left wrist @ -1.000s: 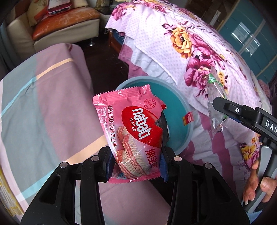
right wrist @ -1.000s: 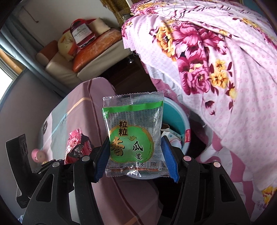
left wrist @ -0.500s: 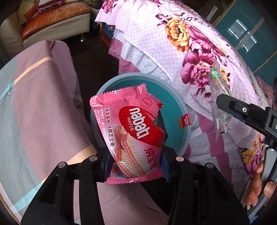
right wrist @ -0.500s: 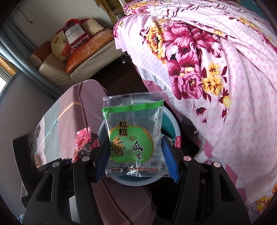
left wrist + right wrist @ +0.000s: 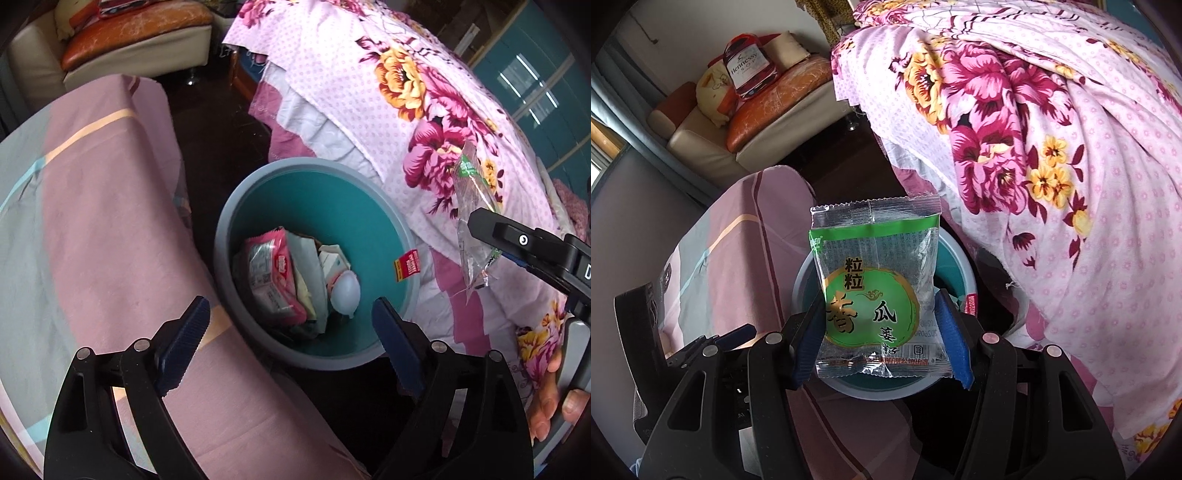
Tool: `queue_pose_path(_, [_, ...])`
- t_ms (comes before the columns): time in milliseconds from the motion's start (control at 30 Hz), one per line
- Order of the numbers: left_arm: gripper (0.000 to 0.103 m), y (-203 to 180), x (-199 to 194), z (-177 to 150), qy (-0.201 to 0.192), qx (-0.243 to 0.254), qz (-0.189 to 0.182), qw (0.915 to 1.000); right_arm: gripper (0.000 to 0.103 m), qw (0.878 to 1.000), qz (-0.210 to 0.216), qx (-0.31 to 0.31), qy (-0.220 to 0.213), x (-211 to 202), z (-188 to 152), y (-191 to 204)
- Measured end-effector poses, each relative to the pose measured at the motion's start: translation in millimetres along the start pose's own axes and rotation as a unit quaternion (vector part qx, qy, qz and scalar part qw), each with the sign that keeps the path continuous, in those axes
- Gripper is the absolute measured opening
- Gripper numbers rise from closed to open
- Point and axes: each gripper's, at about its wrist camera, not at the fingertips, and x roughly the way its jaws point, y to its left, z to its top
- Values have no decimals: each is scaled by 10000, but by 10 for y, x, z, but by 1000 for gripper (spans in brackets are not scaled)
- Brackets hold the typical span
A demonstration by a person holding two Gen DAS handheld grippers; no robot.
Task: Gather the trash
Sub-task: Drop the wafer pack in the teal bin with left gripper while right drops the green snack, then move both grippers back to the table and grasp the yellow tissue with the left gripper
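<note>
Left wrist view: left gripper point(image 5: 290, 319) above teal bin point(image 5: 369, 206), jaws wide, empty.
Bin contents: pink wafer wrapper point(image 5: 271, 273) among discarded papers.
Right wrist view: right gripper point(image 5: 882, 328) clamping green snack packet point(image 5: 877, 291) upright over bin, ready for dropping.

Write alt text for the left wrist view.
The open left claw hangs over a round teal plastic bin holding a pink wafer wrapper and other trash. At right, the right claw grips a clear green snack packet.
</note>
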Motion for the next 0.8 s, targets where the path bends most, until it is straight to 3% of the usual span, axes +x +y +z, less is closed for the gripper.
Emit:
queue_pose_path(333, [90,86,-67,-129,41,-38,39,10000,58,9999,-30,-131,105,73,-5,144])
queue_pose_path(567, [90,135,-96,-182,42,-50,62,10000,71,9997,-58,-167,145,117,-31,221])
queue_pose_path(800, [90,227,-145,-238,39,-199,17,9998,75,9997,-97,-105,214,126,-60,257])
